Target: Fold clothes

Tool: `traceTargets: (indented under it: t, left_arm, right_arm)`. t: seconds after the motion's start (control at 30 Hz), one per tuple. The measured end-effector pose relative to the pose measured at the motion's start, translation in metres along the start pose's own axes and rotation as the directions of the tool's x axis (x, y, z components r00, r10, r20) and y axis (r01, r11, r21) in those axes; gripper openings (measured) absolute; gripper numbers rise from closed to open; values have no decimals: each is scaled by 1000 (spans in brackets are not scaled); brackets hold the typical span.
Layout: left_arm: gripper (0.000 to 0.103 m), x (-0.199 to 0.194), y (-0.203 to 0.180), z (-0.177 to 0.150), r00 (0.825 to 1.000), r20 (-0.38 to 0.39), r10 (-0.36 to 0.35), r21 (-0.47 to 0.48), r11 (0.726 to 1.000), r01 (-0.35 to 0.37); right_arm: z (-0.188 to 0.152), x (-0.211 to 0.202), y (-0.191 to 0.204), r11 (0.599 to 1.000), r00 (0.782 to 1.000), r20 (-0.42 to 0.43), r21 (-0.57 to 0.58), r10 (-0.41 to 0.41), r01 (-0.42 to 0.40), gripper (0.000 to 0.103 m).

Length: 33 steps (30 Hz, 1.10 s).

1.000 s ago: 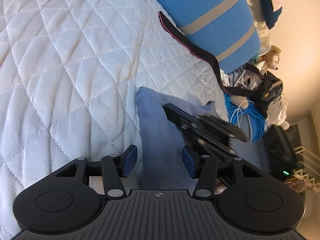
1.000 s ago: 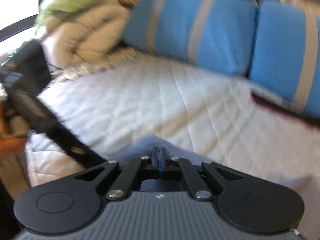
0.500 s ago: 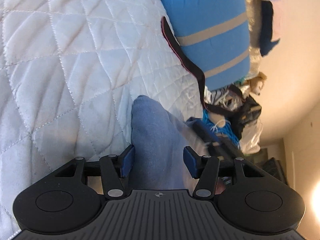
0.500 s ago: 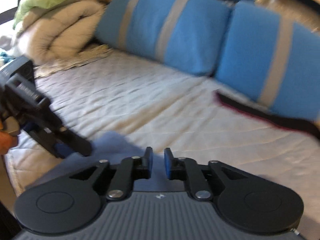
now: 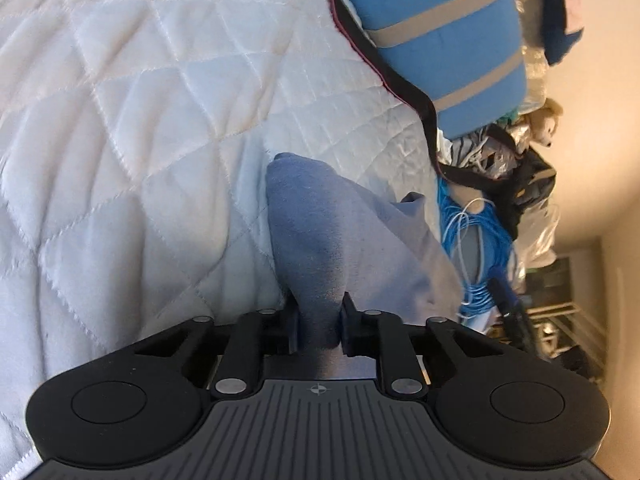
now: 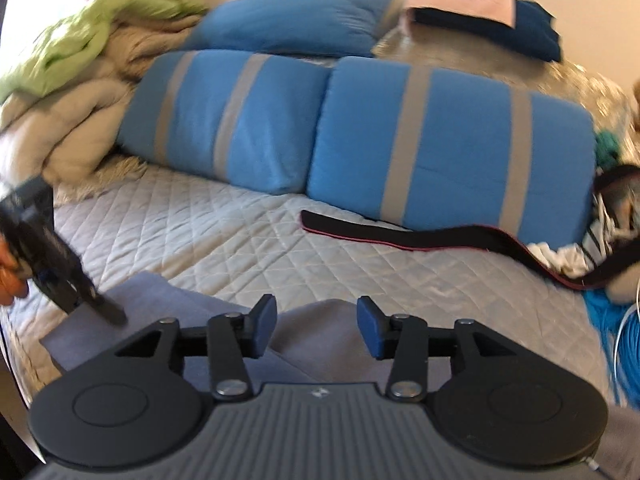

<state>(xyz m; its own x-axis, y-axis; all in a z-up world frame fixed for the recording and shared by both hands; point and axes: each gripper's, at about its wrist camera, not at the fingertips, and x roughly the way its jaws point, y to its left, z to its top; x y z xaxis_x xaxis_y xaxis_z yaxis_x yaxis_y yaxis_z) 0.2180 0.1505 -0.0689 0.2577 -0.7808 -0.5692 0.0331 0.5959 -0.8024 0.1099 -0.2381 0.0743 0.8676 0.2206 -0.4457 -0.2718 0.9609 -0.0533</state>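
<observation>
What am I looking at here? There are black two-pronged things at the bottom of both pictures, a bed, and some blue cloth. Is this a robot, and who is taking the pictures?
No robot arm here: a person holds one hand-held gripping tool in each hand, and each carries a wide-angle camera looking forward along its two fingers. So one picture is from the left tool, the other from the right tool.

Both look over a white quilted bed cover with blue striped pillows at the back and a black strap lying in front of them. The clothing being folded is the grey-blue garment.

The left tool's jaws are closing on a bunched fold of that garment, which sits pinched between them. The right tool's jaws are opening, and nothing is gripped between them; the garment lies below.
</observation>
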Motion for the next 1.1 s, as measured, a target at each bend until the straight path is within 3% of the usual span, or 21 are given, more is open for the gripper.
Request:
traceTargets:
  t: [0.2,0.4,0.6,0.67,0.77,0.93,1.03,1.1]
  left_arm:
    - [11,-15,-31,0,990,75,122,146,980,-132]
    - [10,-51,-40,7,971,97,219,190,953,-234]
    - [10,-129,-27,15,930,146,338,167,918,-360]
    - [10,-163,-22,16,906,161,392,144,899,-414]
    - [10,-223,-21,19,851,194,488,84,856,-510]
    - [11,-294,-51,23,699,260,666,18,720,-693]
    - [11,-300,-83,23,680,281,678,29,702,-712]
    - [11,-294,-107,20,679,293,673,40,701,-712]
  right_arm:
    - [2,-12,-11,997,997,50,51,-62,59,63]
    - [4,-18,-36,983,987,81,134,-140,128,64]
    - [0,-19,-56,962,981,49,213,-186,171,67]
    - [-2,-20,-59,961,982,47,217,-185,171,67]
    - [-4,-19,-60,963,985,38,219,-170,158,67]
    - [-4,-16,-55,971,988,32,192,-149,140,67]
    - [-3,-14,-46,980,991,27,152,-134,128,68]
    - [-3,-15,-37,986,991,37,112,-127,122,68]
